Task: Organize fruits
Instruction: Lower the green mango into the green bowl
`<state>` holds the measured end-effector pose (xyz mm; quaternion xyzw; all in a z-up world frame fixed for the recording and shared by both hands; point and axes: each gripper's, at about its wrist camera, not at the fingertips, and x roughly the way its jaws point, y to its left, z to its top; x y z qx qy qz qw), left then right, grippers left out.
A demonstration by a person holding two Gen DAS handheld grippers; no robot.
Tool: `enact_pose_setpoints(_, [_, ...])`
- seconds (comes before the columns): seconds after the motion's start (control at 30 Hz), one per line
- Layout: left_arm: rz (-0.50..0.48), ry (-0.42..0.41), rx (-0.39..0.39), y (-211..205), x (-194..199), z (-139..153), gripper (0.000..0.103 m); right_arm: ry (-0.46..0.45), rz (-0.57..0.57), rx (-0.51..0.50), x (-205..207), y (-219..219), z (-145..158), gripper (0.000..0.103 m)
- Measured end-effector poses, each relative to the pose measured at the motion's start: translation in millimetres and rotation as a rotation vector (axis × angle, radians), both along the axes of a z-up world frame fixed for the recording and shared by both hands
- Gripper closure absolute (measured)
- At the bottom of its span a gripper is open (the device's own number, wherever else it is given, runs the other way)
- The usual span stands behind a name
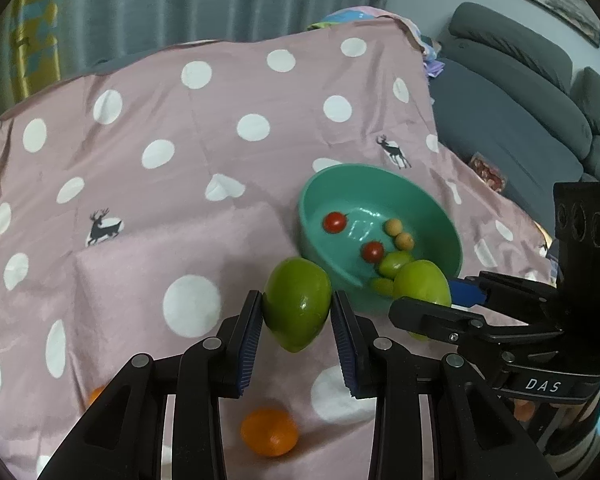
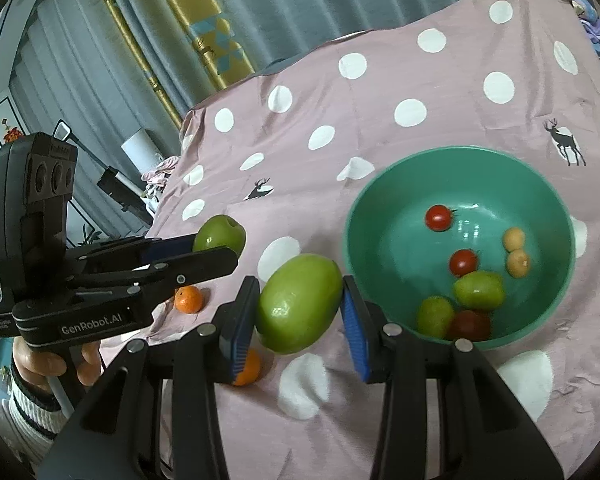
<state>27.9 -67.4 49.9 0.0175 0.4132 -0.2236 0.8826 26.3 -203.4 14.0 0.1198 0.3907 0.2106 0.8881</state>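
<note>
A pink polka-dot cloth [image 2: 380, 152] bears a green bowl [image 2: 356, 216] and oranges [image 1: 269, 432].

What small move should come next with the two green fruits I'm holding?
Probably carry both on over the bowl and release them there. Each pair of tongs, left and right, is shut on a green fruit held above the cloth, just short of the rim. Tomatoes and other small fruits already lie inside, and the middle looks free.

black hand-held gripper [image 2: 300, 312], blue pads, striped sleeve [image 2: 24, 408].
</note>
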Motion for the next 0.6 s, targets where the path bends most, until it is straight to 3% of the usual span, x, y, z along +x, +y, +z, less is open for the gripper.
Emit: enact_pose_setpoints(0.6, [-0.047,0.012,-0.016,-35,31,1,0.068,-0.028,-0.078,0.011,10,-39,-3,0.062])
